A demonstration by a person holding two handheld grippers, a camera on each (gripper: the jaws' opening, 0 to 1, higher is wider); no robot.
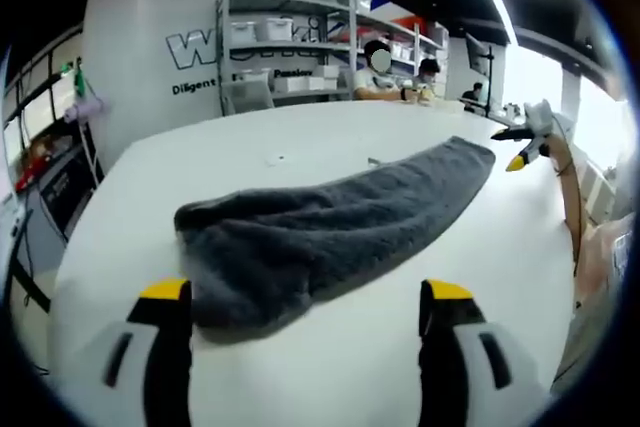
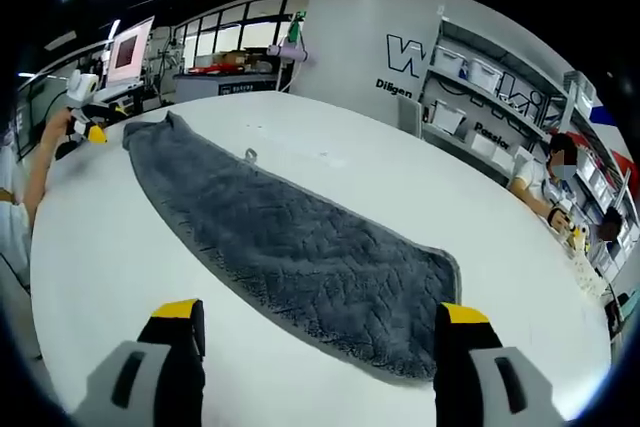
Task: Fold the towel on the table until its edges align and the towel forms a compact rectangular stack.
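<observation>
— White table [image 1: 300,377], shelves upper frame; grey towel [image 1: 330,222] lies centre, long and flat?
— Yes; my left gripper [image 1: 305,312] and right gripper [image 2: 320,332] gape empty; next I pinch an end

Towel [image 2: 290,247]: dark grey terry cloth, thick, nubby pile, matt.
Desk [image 2: 100,247]: white, smooth, faint sheen.
Left gripper [image 1: 305,322]: jaws of matt black plastic with yellow tips.
Right gripper [image 2: 315,332]: same black-and-yellow plastic.
</observation>
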